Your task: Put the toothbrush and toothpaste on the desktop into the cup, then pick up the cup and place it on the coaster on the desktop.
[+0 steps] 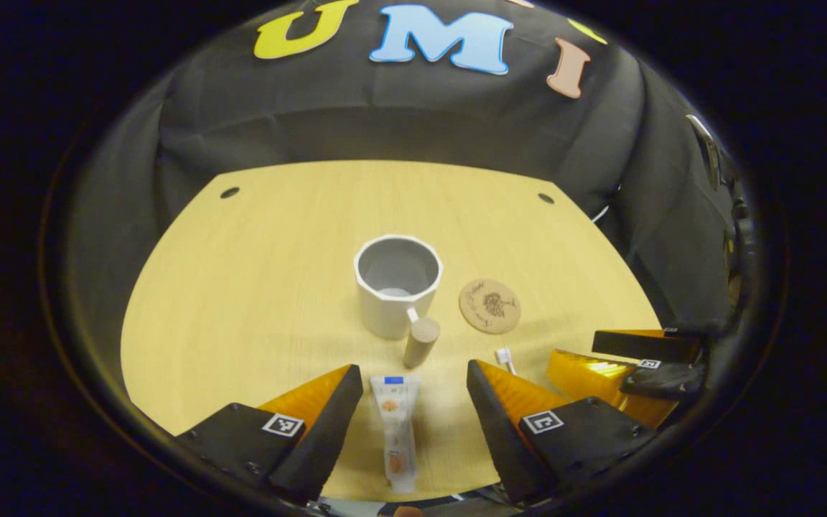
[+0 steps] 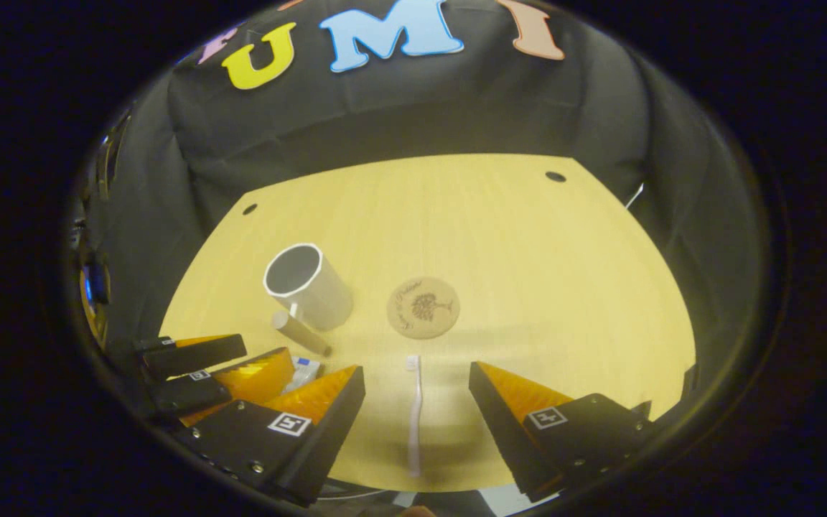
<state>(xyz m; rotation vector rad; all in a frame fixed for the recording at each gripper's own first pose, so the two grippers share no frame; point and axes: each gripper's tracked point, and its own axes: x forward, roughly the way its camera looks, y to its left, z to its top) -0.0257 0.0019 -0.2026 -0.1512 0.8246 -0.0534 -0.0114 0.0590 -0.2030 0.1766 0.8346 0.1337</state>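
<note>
Coaster (image 1: 489,306) just right of cup (image 1: 395,283)
</note>
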